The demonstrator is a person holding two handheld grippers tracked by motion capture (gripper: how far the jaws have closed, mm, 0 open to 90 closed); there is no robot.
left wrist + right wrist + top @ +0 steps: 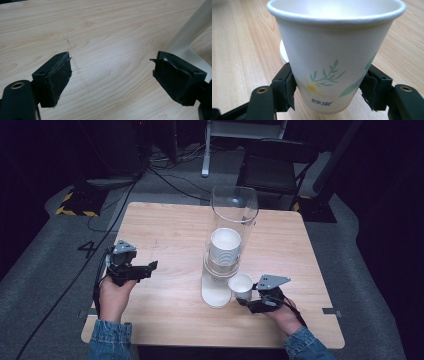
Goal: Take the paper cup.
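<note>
A white paper cup with a flower print stands upright between the jaws of my right gripper, which is shut on its lower part. In the high view this cup is just right of the dispenser's white base, with the right gripper beside it. A clear tube dispenser holds a stack of white cups. My left gripper hovers over the table's left side, open, with bare wood between its pads.
The wooden table has free room on its left and far parts. The dispenser's pale base shows at the right of the left gripper view. A dark chair and cables lie on the floor beyond the table.
</note>
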